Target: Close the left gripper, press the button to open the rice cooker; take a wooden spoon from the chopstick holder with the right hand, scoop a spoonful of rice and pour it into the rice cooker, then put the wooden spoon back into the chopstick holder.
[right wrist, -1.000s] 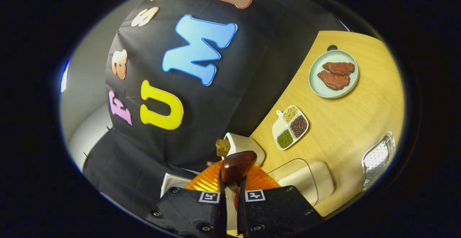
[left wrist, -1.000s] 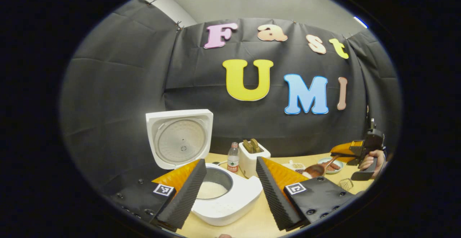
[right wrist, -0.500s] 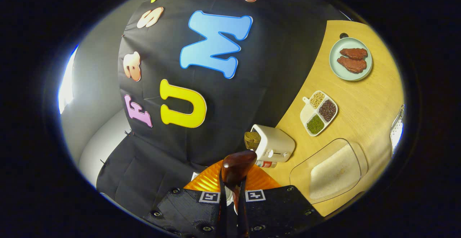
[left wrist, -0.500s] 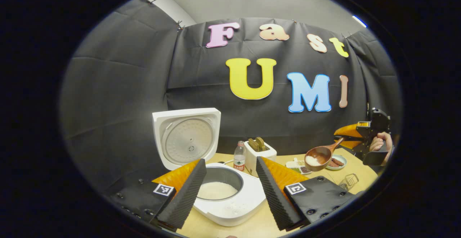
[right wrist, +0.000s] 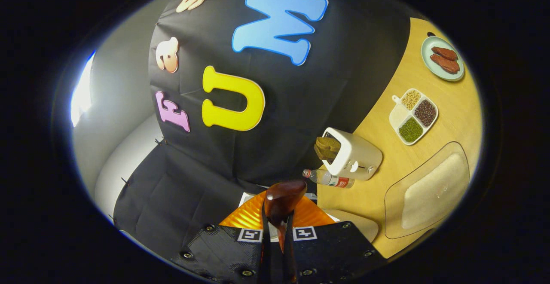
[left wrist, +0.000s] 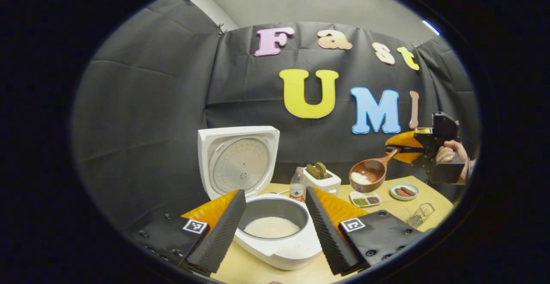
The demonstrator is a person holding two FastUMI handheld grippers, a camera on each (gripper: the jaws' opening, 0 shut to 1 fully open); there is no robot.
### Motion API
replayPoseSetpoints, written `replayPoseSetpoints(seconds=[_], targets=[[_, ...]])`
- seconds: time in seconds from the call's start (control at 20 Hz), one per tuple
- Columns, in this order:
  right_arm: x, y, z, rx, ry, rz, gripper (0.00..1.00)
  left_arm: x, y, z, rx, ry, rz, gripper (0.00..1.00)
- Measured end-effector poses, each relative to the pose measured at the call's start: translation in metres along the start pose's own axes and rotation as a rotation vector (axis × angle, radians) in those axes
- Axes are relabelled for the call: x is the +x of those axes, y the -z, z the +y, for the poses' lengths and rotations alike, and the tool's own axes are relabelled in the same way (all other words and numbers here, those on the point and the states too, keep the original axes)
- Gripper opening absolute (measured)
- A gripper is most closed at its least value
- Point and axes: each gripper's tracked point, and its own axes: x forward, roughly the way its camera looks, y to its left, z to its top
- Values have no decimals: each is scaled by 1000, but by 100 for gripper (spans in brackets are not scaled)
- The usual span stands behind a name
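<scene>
The white rice cooker stands open with its lid upright and rice in the pot. My left gripper is open just in front of it, the pot showing between its fingers. To the right and higher up, my right gripper, held by a hand, is shut on the handle of the wooden spoon. The spoon's bowl carries a little white rice and hangs above the table, right of the cooker. In the right gripper view the spoon sticks out between my right gripper's fingers.
A white toaster with bread and a small bottle stand behind the cooker. A divided dish of beans, a plate of meat and a clear rice container lie on the wooden table. A small wire basket sits front right.
The right gripper has lifted the spoon with rice up and carried it left, closer to the cooker. The left gripper has shifted slightly and stays open.
</scene>
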Motion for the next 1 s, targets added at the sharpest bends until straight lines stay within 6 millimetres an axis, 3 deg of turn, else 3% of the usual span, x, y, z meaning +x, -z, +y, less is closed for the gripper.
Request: replayPoseSetpoints(seconds=[0.3, 0.65, 1.0], targets=[[49, 38, 14, -105, 6, 89, 11, -10, 10, 13, -22, 29, 16, 96], [112, 91, 17, -277, 64, 160, 11, -25, 18, 33, -5, -24, 19, 96], [161, 145, 31, -819, 65, 236, 11, -37, 18, 37, -8, -58, 26, 96]])
